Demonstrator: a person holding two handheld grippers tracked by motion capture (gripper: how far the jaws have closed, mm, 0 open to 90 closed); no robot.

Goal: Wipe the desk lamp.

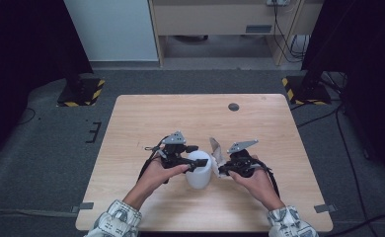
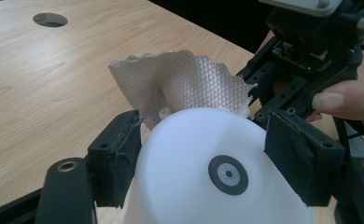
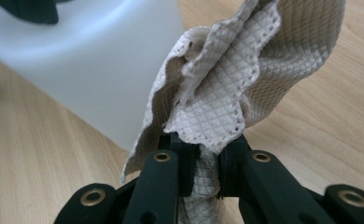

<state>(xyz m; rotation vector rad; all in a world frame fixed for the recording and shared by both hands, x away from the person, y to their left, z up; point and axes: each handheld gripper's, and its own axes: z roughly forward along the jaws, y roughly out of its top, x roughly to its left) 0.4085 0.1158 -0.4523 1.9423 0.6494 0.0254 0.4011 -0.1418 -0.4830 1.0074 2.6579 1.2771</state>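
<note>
Near the desk's (image 1: 131, 113) front edge, my left gripper (image 1: 196, 162) has its jaws set on either flank of the upturned white cup (image 1: 199, 170), apparently clamping it. My right gripper (image 1: 223, 169) pinches the paper towel (image 1: 216, 148) just right of the cup, so I judge wiping means swinging leftward.

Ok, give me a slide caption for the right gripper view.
Right gripper pinching a quilted paper towel beside a white plastic cup.

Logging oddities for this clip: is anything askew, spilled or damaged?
Nothing spilled. The cup is upside down between the left gripper's jaws, and the cloth pinched in the right gripper is crumpled.
</note>
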